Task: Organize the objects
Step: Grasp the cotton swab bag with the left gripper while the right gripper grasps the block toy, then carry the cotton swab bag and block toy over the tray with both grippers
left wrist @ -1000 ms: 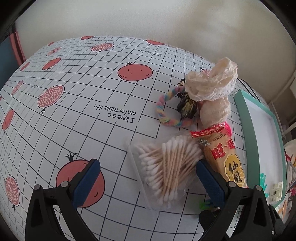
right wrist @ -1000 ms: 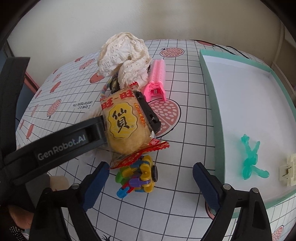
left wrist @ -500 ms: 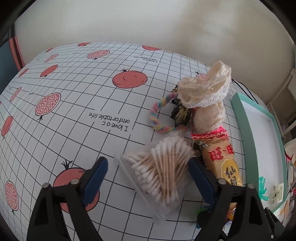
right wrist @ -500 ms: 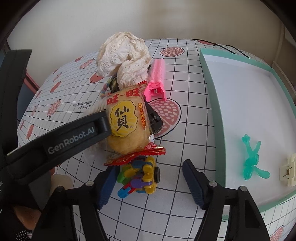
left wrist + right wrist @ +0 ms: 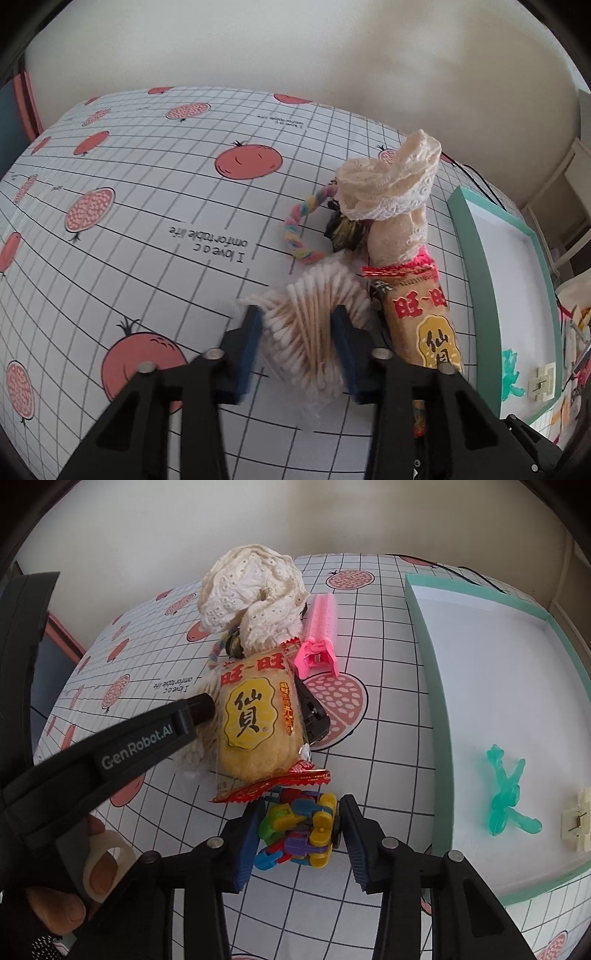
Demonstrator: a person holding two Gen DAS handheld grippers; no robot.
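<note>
A gridded tablecloth (image 5: pixel 155 206) printed with red pomegranates — behind it, a plain cream wall (image 5: pixel 295 55).

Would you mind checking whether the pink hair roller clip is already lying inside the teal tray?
No, the pink hair roller clip lies on the gridded tablecloth, left of the teal tray, beside the lace cloth.

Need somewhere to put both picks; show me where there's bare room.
Most of the teal tray floor is bare, above the green figure. The tablecloth left of the cotton swabs is open. It is crowded around the snack packet and lace cloth.
</note>
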